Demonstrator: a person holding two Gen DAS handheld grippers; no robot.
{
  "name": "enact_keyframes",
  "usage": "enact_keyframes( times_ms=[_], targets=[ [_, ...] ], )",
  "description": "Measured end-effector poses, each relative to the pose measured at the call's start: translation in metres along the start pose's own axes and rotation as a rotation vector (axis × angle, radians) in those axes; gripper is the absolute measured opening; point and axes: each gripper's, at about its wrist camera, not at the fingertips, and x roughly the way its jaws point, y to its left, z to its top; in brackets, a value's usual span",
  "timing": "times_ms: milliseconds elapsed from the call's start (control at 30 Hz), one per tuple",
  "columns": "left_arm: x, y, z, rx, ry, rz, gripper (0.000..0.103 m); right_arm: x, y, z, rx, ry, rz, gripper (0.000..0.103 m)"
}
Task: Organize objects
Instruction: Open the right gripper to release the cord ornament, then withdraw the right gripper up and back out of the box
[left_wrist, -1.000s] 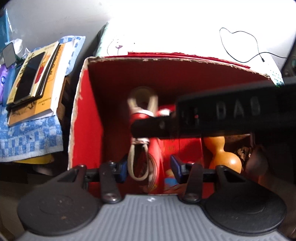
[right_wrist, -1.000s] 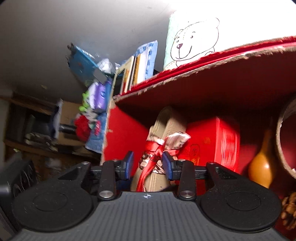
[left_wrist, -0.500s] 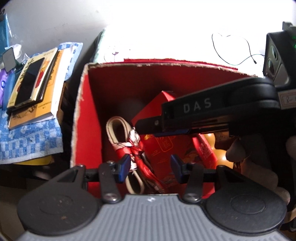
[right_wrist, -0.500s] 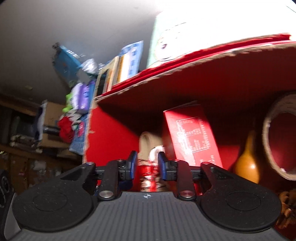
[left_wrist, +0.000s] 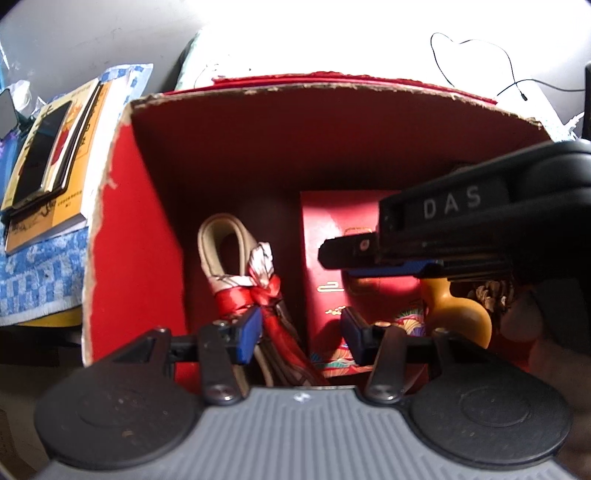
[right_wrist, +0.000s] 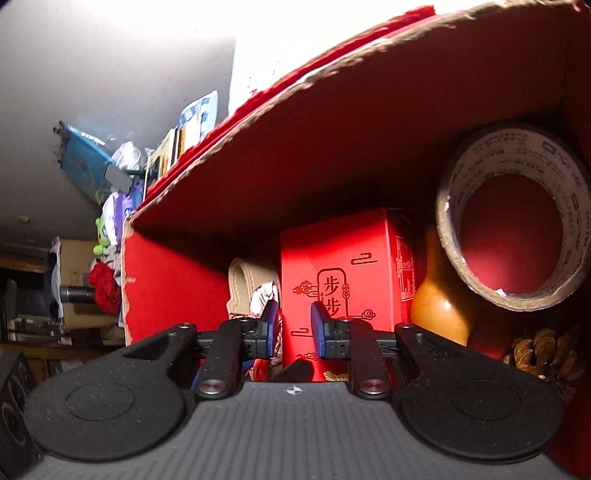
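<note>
Left gripper (left_wrist: 299, 328) jaws stand partly apart, empty, the ribbon-tied strap (left_wrist: 255, 280) just beside the left one. Right gripper (right_wrist: 293, 323) jaws stand narrow, empty, before the red carton (right_wrist: 347, 273).

Both tools point down: the left tool (left_wrist: 300, 329) has its jaws apart, the right tool (right_wrist: 294, 329) has narrower jaws.

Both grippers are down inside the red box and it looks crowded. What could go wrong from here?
1. The right gripper crosses above the left gripper; they could collide.
2. The left gripper's fingers straddle the ribbon-tied belt; lifting could snag it.
3. The small red carton stands upright beside the gourd; a nudge may topple either.
</note>
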Motion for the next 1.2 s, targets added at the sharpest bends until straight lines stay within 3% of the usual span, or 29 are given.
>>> enact_keyframes(
  times_ms=[300,533,1200],
  targets=[
    [0.007,-0.003,0.002,0.005,0.005,0.0,0.059,-0.004,0.011,-0.004,-0.084,-0.024,-0.046,0.024],
    [0.004,-0.004,-0.006,0.022,-0.014,0.018,0.061,-0.008,0.003,-0.006,-0.058,-0.054,-0.052,0.024],
    [-0.004,0.001,-0.011,-0.011,-0.01,0.05,0.07,-0.02,0.026,-0.019,-0.268,-0.16,-0.238,0.025]
  ],
)
